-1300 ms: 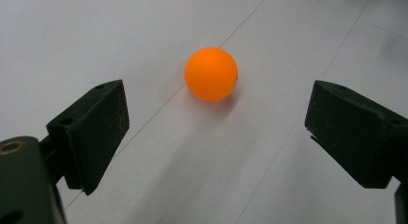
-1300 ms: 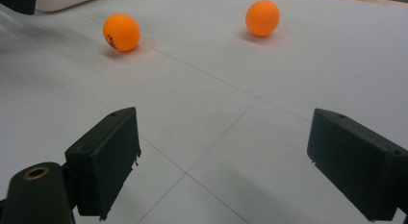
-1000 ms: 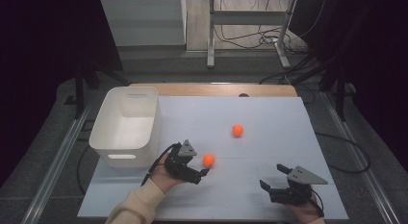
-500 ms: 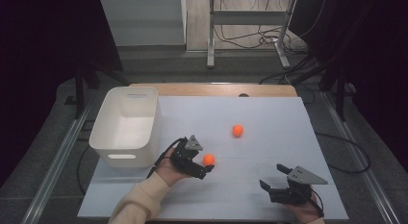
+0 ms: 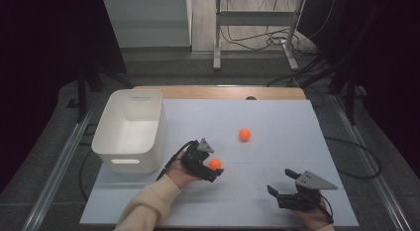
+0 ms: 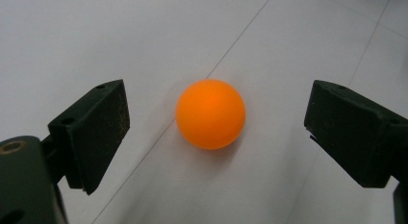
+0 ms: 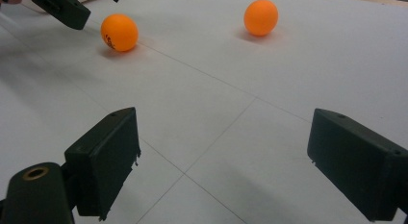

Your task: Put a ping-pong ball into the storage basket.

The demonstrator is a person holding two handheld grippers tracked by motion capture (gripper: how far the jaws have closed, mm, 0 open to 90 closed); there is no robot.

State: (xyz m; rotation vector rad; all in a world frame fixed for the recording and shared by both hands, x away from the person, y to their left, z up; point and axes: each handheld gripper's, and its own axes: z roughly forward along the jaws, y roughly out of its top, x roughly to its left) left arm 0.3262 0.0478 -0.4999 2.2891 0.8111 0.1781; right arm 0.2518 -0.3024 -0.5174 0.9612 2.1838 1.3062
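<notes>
Orange ball (image 6: pixel 210 114) sits between your left tool (image 5: pixel 212 170), jaws wide: close them, then lift toward the white bin (image 5: pixel 130 132).

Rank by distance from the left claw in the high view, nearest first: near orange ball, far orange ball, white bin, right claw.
From the left claw:
1. Near orange ball, at its tips.
2. White bin, to its left.
3. Far orange ball, ahead and right; too close to the bin to separate confidently.
4. Right claw, at the table's right front.

Lab recording bay; dark curtains (image 5: pixel 44 52), floor cables (image 5: pixel 257 40), metal rails (image 5: pixel 57 166)
</notes>
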